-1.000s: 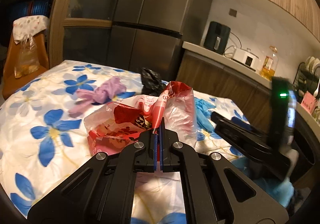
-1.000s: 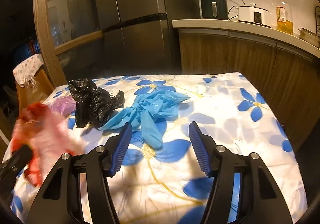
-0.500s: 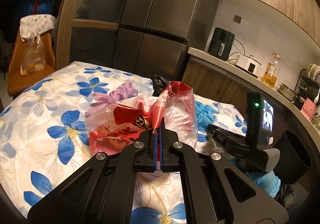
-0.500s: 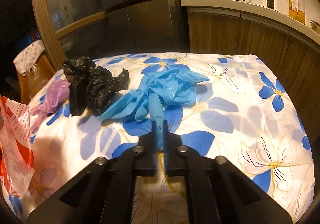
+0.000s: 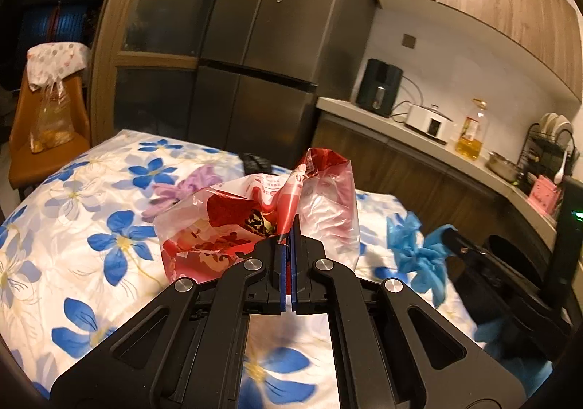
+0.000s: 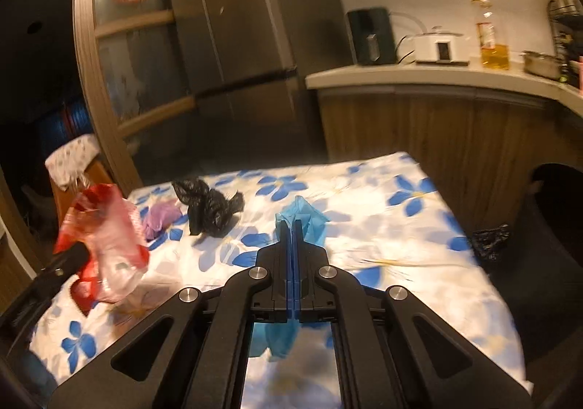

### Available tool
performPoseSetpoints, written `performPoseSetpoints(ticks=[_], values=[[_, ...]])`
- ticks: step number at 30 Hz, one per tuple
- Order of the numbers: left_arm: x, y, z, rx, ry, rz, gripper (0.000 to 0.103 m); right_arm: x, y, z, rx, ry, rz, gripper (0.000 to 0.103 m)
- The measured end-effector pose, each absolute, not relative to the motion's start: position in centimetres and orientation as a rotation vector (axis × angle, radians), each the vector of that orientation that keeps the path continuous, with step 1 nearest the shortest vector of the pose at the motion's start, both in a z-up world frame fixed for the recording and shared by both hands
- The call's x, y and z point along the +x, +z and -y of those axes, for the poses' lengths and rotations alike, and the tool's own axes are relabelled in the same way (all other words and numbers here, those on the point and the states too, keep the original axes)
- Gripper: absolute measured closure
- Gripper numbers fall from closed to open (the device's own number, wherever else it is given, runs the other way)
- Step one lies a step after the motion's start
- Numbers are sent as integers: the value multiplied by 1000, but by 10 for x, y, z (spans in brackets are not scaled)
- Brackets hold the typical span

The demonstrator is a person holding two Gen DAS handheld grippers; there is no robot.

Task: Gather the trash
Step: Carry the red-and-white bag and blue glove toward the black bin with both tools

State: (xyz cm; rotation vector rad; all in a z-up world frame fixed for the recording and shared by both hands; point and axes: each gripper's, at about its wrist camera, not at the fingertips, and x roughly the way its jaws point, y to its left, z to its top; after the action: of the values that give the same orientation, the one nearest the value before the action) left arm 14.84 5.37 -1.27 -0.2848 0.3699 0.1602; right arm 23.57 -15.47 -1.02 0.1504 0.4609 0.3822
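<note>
Left gripper: its two black fingers are pressed together on a fold of the red and clear plastic bag, which stands crumpled just ahead of the tips, over the table.
Right gripper: fingers clamped together on the blue plastic bag; blue film bunches up past the tips and more of it hangs beneath them, visible through the gap in the gripper frame. In the left wrist view this gripper comes in from the right with the blue bag lifted off the cloth.
Red and clear bag in the right wrist view: held up at the left on the tip of the left gripper, clear of the tablecloth.
Black plastic bag: crumpled, lying on the table beyond the right gripper, towards the far edge.
Purple plastic bag: crumpled, lying just to the left of the black bag, touching or nearly so; in the left wrist view it sits behind the red bag.
Table: covered with a white cloth printed with blue flowers.
Black bin: dark round opening at the table's right side, with a scrap of black plastic near its rim.
Background: dark refrigerator, a kitchen counter with appliances and an oil bottle, and an orange chair at the left.
</note>
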Motion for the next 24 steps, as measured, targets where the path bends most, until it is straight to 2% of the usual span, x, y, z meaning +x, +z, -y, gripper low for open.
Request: performPoseSetpoints(ticks=[10, 24], values=[[129, 2, -2, -251, 71, -372, 103, 172, 16, 206, 160, 331, -396, 102], [133, 13, 43, -203, -11, -373, 103, 151, 28, 249, 188, 278, -328, 102]])
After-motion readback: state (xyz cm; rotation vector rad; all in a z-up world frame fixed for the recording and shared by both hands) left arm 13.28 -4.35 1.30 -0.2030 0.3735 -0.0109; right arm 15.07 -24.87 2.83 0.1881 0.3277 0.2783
